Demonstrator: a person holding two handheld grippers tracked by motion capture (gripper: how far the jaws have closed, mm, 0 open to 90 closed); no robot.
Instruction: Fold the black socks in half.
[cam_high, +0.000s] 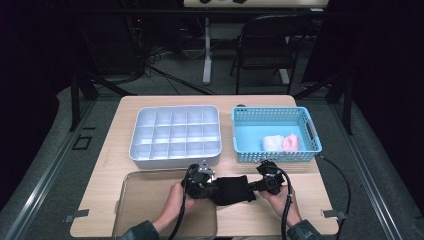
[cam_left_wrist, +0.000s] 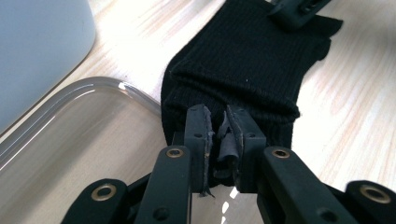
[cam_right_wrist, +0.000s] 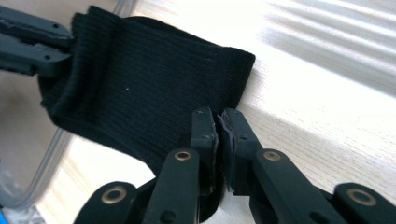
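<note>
A black ribbed sock (cam_high: 231, 190) lies folded on the wooden table near the front edge, stretched between both grippers. My left gripper (cam_high: 206, 186) pinches its left end; in the left gripper view the jaws (cam_left_wrist: 219, 126) are shut on the sock (cam_left_wrist: 247, 65) where it overlaps the clear tray's rim. My right gripper (cam_high: 260, 184) pinches the right end; in the right gripper view the jaws (cam_right_wrist: 218, 126) are closed on the edge of the sock (cam_right_wrist: 140, 88). The other gripper shows at the far end in each gripper view.
A clear shallow tray (cam_high: 145, 210) lies at the front left. Behind it stands a white divided organiser box (cam_high: 176, 135). A blue basket (cam_high: 276, 134) at the back right holds a white and a pink bundle (cam_high: 282, 143). A folding chair stands beyond the table.
</note>
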